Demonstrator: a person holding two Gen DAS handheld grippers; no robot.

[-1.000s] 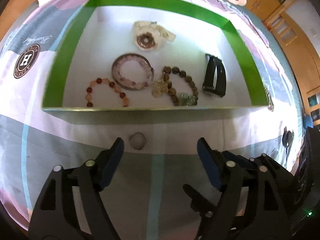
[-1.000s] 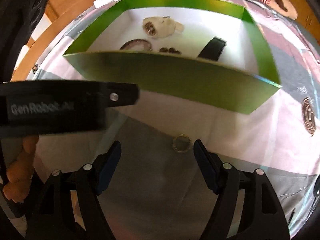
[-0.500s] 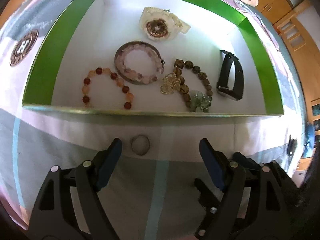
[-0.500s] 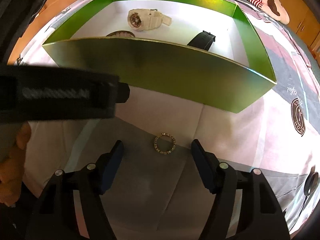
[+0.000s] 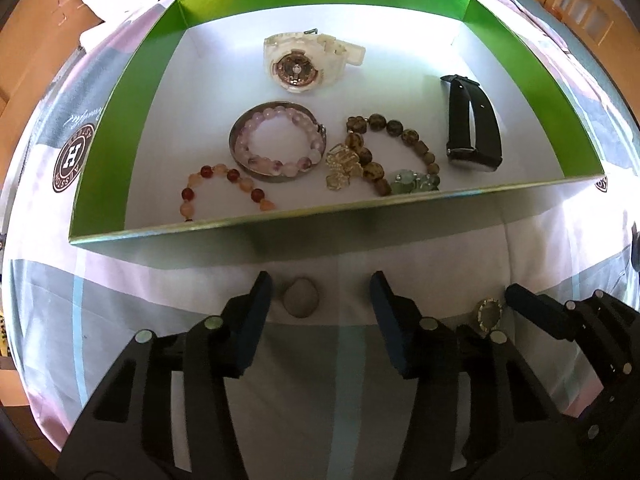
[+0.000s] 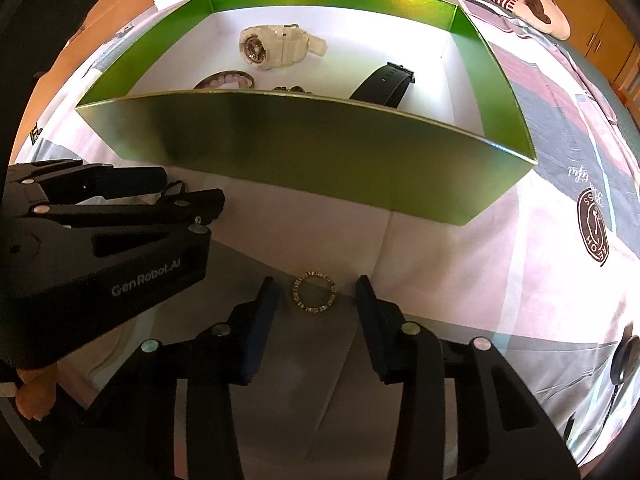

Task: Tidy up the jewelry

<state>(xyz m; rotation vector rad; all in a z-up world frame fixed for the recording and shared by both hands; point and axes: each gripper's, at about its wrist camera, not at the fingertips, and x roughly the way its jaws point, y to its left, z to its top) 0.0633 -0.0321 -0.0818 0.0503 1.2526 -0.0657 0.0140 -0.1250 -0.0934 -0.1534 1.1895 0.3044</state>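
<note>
Both grippers are closing, neither yet clamped. The pale ring (image 5: 301, 302) is lying at 12 o'clock from the left gripper (image 5: 320, 300), nearer its left finger (flat on cloth). The gold ring (image 6: 315, 291) is sitting likewise between the fingers of the right gripper (image 6: 315, 300).

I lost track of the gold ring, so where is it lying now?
In the right wrist view the gold ring lies on the bedspread between the closing right gripper fingers, outside the green box.

Patchwork bedspread (image 5: 120, 320) under a green box (image 5: 116, 128), pale ring (image 5: 301, 302) and studded ring (image 6: 315, 291).
</note>
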